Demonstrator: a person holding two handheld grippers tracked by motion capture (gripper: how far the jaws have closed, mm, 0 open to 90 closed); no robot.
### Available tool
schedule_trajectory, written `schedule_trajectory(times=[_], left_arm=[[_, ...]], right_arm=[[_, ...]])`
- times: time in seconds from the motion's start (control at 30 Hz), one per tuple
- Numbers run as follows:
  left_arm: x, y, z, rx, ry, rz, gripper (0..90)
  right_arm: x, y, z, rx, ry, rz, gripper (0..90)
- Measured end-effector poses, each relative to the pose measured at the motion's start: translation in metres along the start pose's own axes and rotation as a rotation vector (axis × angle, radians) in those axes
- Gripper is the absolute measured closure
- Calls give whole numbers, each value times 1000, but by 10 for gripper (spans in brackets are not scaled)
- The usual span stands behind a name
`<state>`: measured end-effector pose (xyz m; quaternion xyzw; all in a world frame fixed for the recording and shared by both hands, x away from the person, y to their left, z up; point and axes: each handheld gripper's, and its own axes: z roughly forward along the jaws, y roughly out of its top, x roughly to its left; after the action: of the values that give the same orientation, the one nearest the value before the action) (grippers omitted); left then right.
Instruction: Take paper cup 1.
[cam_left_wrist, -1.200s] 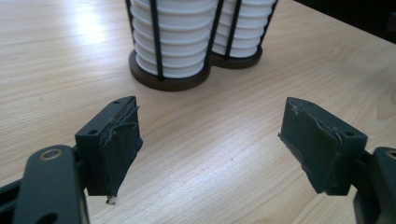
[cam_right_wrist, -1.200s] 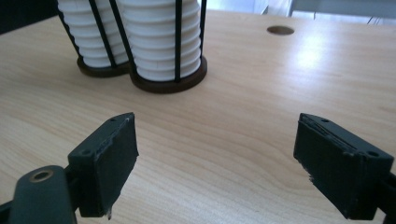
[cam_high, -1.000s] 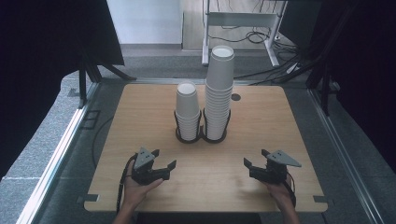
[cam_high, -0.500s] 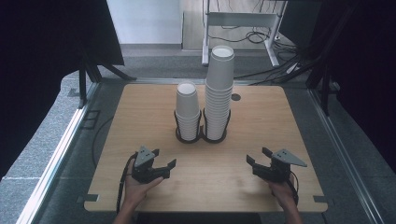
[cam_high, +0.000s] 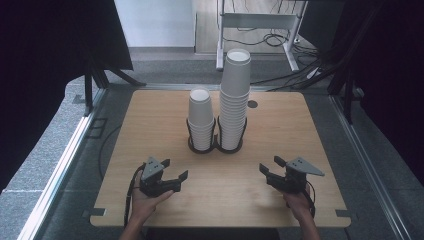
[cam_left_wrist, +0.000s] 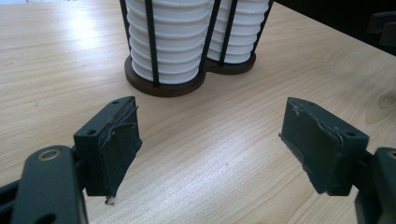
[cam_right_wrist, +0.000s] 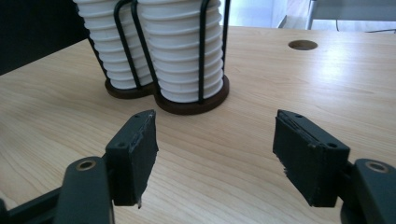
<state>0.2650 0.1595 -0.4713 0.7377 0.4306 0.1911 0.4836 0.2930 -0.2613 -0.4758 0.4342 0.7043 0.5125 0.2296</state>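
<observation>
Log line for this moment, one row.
left gripper: open, empty | right gripper: open, empty, jaws just closing | cup stacks: in holder, untouched

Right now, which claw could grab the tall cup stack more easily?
Probably the right claw: the tall stack stands on its side of the holder. Its jaws, just closing slightly, hold nothing.
</observation>
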Motion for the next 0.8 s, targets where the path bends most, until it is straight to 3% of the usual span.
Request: schedule_trajectory(times=[0.43,0.8], left_arm=[[-6,2,-1,4,7,22,194],[-8,1,3,24,13,26,193]], right_arm=[[17,9,12,-30,74,-7,367],[40,21,39,-20,148,-41,409]])
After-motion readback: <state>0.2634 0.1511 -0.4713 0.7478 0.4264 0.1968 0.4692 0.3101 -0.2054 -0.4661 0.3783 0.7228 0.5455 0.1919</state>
